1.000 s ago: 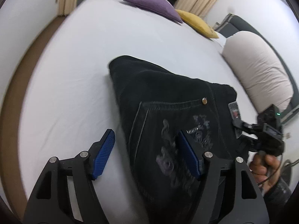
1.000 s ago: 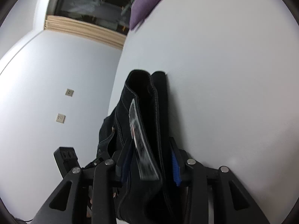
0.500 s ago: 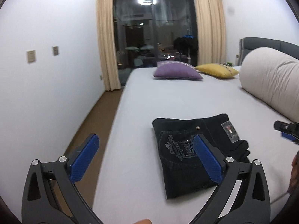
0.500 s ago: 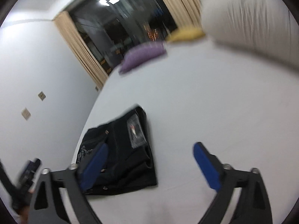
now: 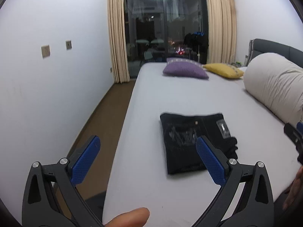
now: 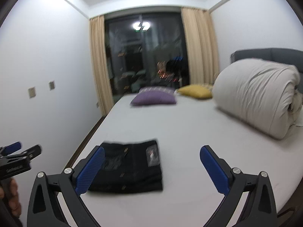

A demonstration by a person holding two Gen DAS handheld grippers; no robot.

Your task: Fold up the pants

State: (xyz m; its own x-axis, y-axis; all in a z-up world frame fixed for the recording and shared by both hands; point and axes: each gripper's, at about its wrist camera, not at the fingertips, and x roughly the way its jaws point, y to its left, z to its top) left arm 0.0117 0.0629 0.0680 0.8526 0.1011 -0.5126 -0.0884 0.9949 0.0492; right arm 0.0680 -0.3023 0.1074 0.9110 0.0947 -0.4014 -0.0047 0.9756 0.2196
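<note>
White bed (image 5: pixel 170 94), folded black pants (image 5: pixel 189 141), purple pillow (image 5: pixel 184 71) beyond, left tongs (image 5: pixel 147 151) and right tongs (image 6: pixel 151 160) apart

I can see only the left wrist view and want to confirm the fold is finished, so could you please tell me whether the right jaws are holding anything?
Observer: No. The right gripper is open, with nothing between its jaws.
Operator: Thanks. My finger hides part of the pants' near edge; is it tidy?
Observer: The pants show a straight near edge on the bed, though the picture is blurred.
Operator: And the duvet's end, which my view cuts off?
Observer: The duvet is rolled, its layers showing at that end.
</note>
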